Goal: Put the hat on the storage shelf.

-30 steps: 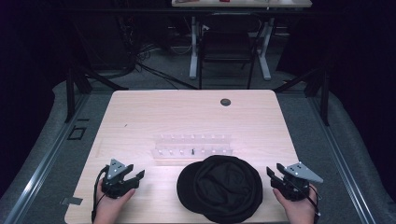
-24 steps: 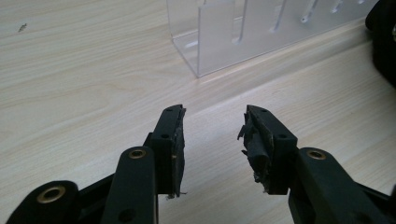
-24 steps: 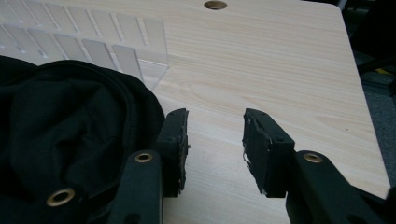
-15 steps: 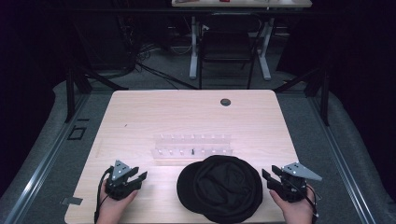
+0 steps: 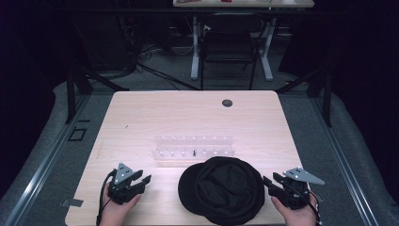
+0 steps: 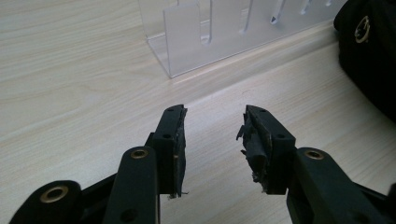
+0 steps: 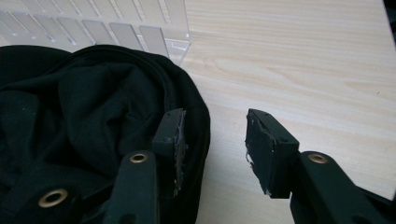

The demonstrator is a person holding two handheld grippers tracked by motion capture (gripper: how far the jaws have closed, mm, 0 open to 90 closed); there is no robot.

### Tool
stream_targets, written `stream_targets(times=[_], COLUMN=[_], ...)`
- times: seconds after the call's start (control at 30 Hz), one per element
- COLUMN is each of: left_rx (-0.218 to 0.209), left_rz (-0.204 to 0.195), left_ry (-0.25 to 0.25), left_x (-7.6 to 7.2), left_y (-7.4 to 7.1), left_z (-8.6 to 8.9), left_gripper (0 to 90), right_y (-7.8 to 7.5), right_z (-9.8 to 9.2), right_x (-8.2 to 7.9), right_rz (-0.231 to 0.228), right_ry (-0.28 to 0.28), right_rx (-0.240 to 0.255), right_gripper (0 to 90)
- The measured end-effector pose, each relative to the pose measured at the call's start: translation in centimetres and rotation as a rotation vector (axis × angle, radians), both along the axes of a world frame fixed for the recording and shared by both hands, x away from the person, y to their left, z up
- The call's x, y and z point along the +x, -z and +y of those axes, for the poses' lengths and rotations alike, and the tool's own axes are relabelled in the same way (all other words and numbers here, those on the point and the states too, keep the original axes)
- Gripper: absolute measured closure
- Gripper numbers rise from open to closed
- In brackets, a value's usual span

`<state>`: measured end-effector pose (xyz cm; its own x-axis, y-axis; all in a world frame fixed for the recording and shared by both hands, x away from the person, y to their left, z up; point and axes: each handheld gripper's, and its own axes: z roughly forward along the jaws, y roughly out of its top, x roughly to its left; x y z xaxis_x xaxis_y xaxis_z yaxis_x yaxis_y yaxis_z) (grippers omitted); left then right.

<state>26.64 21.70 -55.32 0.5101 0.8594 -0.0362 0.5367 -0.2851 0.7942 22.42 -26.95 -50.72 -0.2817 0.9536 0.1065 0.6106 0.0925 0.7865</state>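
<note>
Two grippers rest low over the near edge of the wooden table [image 5: 141, 117], one at each side of a black cap [image 5: 221, 189] that lies flat on the wood between them. In the high view the left gripper [image 5: 147, 181] sits well apart from the cap, which lies off to its right, and its jaws have just been closing yet stand parted with nothing between them. In the left gripper view bare wood shows in the gap, the worn pads [image 6: 176, 154] touch nothing, a clear plastic rack [image 6: 224, 28] stands ahead of the jaw tips, and the cap's edge shows at the far right. The right gripper [image 5: 266, 181] points toward the cap from the other side, just beside its rim. In the right gripper view its jaws are likewise apart and hold nothing: one jaw hangs over the cap's dark cloth, whether touching it I cannot tell, the other over bare wood. Beyond the cap, ahead of both grippers, the rack stands near the cap's far edge.
</note>
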Motion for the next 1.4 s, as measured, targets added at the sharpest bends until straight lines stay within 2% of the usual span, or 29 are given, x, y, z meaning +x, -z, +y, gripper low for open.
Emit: stream_targets(times=[0.1, 0.17, 0.33, 0.43, 0.57, 0.7, 0.77, 0.9, 1.07, 1.17, 1.2, 1.23, 1.3, 1.33, 1.4], left_rx=[0.004, 0.008, 0.008, 0.01, 0.016, 0.015, 0.016, 0.018, 0.024, 0.024, 0.024, 0.024, 0.023, 0.024, 0.024], left_rz=[0.004, 0.007, 0.011, 0.018, 0.02, 0.021, 0.023, 0.024, 0.027, 0.031, 0.031, 0.03, 0.031, 0.032, 0.031], left_ry=[0.005, 0.007, 0.01, 0.008, 0.005, 0.005, 0.004, 0.005, 0.009, 0.008, 0.008, 0.007, 0.006, 0.006, 0.005], left_x=[0.0, 0.0, 0.1, 0.2, 0.2, 0.2, 0.2, 0.3, 0.3, 0.3, 0.3, 0.3, 0.3, 0.3, 0.3], left_y=[0.0, 0.1, 0.2, 0.3, 0.4, 0.4, 0.4, 0.5, 0.6, 0.6, 0.6, 0.6, 0.6, 0.6, 0.6], left_z=[0.0, 0.0, 0.1, 0.1, 0.1, 0.2, 0.2, 0.2, 0.2, 0.2, 0.2, 0.2, 0.2, 0.2, 0.1], left_gripper=[59.2, 59.3, 58.9, 58.5, 58.3, 58.2, 58.1, 57.8, 57.5, 57.0, 56.9, 56.9, 56.8, 56.8, 56.9], right_y=[0.4, 1.0, 2.3, 2.6, 2.8, 2.7, 2.5, 1.8, 1.4, 1.3, 1.3, 1.3, 1.4, 1.5, 1.5], right_z=[0.1, 0.1, 0.3, 0.4, 0.6, 0.7, 0.6, 0.4, -0.3, -0.5, -0.5, -0.5, -0.4, -0.3, -0.3], right_x=[0.0, 0.0, 0.4, 0.6, 1.2, 1.9, 2.4, 3.6, 5.3, 6.1, 6.1, 6.8, 7.1, 7.2, 7.6], right_rz=[0.025, 0.041, 0.092, 0.112, 0.145, 0.188, 0.231, 0.346, 0.484, 0.55, 0.55, 0.61, 0.638, 0.652, 0.697], right_ry=[-0.001, -0.002, -0.006, -0.023, -0.04, -0.072, -0.079, -0.095, -0.114, -0.12, -0.12, -0.115, -0.113, -0.089, -0.096], right_rx=[0.014, 0.005, 0.015, 0.019, 0.009, 0.015, 0.021, 0.04, 0.118, 0.122, 0.122, 0.123, 0.117, 0.125, 0.112], right_gripper=[56.4, 57.0, 62.6, 67.4, 78.5, 80.6, 79.0, 77.1, 75.6, 74.6, 74.6, 74.5, 73.8, 73.3, 72.7])
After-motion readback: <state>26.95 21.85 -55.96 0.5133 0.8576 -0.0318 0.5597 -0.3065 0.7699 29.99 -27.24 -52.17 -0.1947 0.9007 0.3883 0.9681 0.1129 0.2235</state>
